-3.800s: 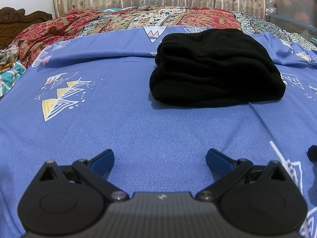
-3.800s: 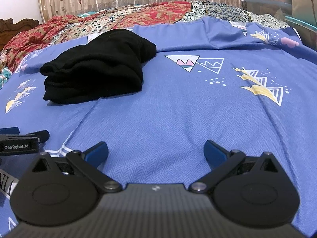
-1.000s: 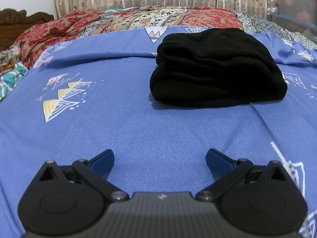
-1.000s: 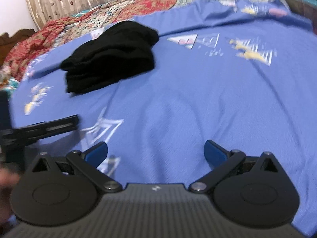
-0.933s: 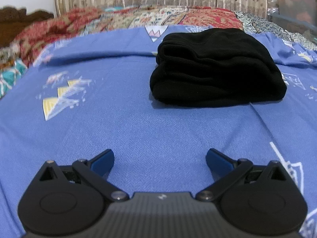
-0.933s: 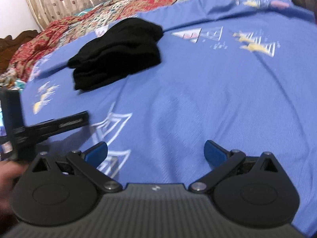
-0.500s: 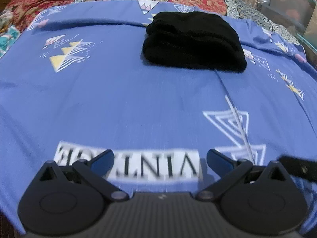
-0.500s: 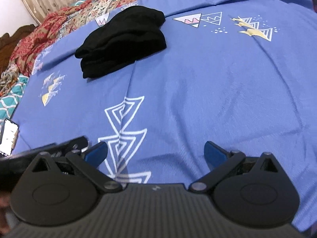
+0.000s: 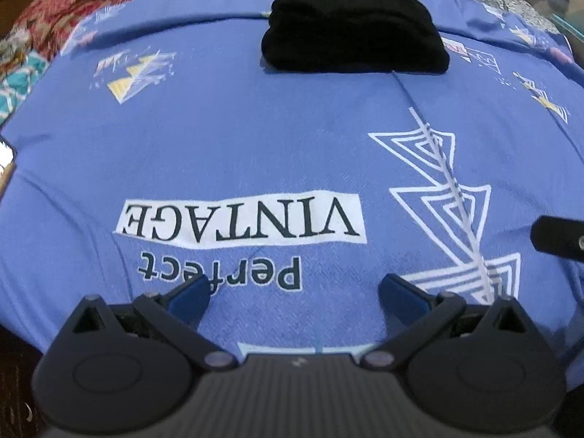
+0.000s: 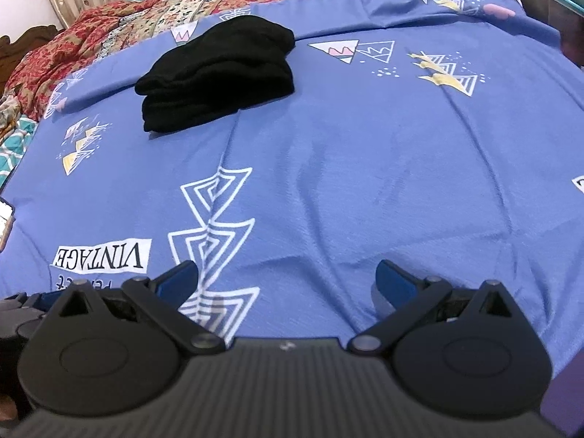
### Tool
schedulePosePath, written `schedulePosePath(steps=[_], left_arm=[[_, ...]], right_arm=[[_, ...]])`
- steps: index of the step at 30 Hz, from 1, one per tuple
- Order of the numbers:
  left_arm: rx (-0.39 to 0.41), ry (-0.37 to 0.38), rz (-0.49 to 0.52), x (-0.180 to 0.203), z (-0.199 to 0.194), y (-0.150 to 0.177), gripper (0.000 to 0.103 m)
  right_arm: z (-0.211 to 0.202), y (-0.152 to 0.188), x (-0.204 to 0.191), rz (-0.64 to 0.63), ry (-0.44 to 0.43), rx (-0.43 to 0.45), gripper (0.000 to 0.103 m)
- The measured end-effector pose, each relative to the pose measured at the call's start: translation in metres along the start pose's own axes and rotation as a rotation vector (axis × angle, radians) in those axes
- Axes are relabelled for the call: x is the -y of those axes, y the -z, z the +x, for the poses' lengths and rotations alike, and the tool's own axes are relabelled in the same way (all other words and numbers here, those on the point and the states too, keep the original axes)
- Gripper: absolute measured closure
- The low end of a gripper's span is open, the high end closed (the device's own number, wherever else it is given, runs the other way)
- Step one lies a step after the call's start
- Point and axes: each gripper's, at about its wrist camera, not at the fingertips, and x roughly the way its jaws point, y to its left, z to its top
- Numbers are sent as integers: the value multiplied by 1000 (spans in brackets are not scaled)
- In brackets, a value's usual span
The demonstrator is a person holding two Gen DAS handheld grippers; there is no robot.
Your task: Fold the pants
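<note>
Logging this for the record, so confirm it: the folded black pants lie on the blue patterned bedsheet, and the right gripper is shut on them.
Not quite. The folded black pants do lie on the blue patterned bedsheet, but the right wrist view shows the right gripper open, apart from them.

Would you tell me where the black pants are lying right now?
The black pants lie folded on the blue bedsheet, far side, upper centre in the left view, beyond the VINTAGE print.

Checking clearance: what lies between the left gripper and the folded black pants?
Only the blue bedsheet, printed "perfect VINTAGE", lies between the left gripper and the black pants; no objects there, per the left wrist view.
</note>
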Motion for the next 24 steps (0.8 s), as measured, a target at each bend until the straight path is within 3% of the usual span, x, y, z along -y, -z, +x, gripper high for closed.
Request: schedulePosePath(steps=[12, 18, 24], left_arm=[[-45, -22, -15, 3, 0, -5, 0], [-58, -69, 32, 12, -10, -7, 0], [0, -92, 70, 19, -33, -6, 0]], right_arm=[[-3, 2, 0, -32, 35, 18, 0], [-8, 3, 0, -26, 17, 31, 0], [-15, 5, -3, -19, -11, 37, 0]])
